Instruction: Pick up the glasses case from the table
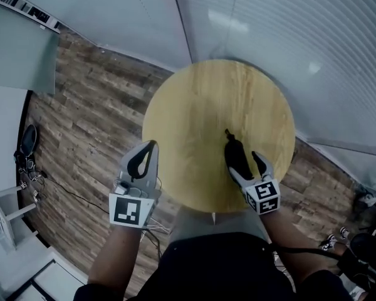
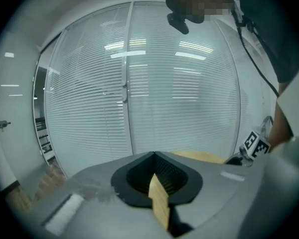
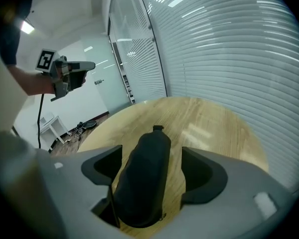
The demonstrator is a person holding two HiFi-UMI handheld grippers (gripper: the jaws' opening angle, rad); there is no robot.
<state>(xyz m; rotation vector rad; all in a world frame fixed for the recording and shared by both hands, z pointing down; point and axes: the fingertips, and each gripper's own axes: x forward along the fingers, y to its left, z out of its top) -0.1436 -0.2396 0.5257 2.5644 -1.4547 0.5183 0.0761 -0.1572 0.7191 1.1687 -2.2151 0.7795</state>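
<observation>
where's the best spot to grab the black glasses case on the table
Clamp its long sides at the thick middle, coming from the near end, angled down. The glasses case lies flat on the table, long and rounded, pointing away; the right gripper straddles it, jaws open.

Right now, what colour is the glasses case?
Plain black. The case shows best in the right gripper view, lying on the light wood table.

From our head we look steeply down on the round wooden table (image 1: 200,99). Our left gripper view faces the slatted blinds (image 2: 179,98) almost level; our right gripper view looks close along that table. All three share table and blinds.
</observation>
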